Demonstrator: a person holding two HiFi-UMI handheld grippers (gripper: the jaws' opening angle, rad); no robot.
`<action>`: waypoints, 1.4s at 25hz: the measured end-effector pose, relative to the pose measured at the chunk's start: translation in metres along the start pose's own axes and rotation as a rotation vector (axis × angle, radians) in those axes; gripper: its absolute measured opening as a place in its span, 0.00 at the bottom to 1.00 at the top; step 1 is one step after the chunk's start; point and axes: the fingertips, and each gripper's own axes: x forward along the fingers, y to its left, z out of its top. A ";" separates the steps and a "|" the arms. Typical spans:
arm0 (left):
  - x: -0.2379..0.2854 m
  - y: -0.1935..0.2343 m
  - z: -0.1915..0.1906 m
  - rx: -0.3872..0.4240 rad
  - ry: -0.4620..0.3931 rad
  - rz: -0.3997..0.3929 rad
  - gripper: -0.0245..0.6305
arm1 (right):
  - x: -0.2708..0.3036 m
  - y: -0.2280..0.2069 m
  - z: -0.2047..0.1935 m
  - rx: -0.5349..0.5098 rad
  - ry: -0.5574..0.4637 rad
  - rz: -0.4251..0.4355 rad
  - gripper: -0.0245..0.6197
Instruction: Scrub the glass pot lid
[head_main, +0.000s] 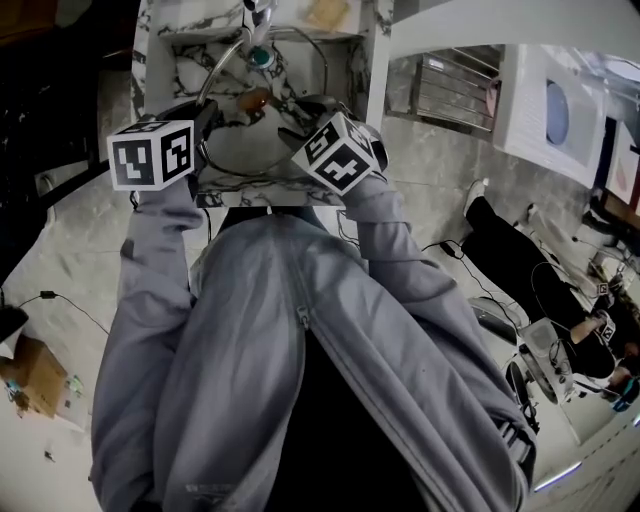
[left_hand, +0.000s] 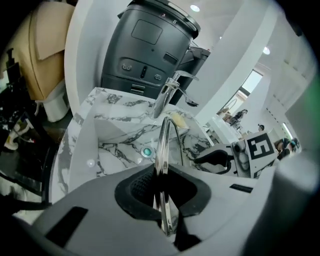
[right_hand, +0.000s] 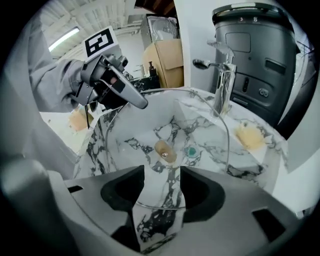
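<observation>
We see the left claw (left_hand: 167, 200) clamped on the metal rim of the glass pot lid (right_hand: 167, 150) over the marble sink (left_hand: 115, 135) (top centre, head view). The right claw (right_hand: 157, 200) stands open at the lid's lower edge.

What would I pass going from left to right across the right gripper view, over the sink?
left gripper → lid knob → faucet → yellowish sponge
</observation>
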 end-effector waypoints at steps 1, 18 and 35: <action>-0.004 -0.002 0.000 0.028 0.003 0.009 0.10 | -0.008 -0.002 0.003 -0.001 -0.012 -0.017 0.40; -0.055 -0.069 -0.016 0.564 0.024 0.022 0.10 | -0.117 -0.025 0.060 -0.233 -0.127 -0.238 0.40; -0.074 -0.109 -0.046 0.894 0.015 -0.101 0.11 | -0.115 0.036 0.041 -0.518 -0.002 -0.016 0.14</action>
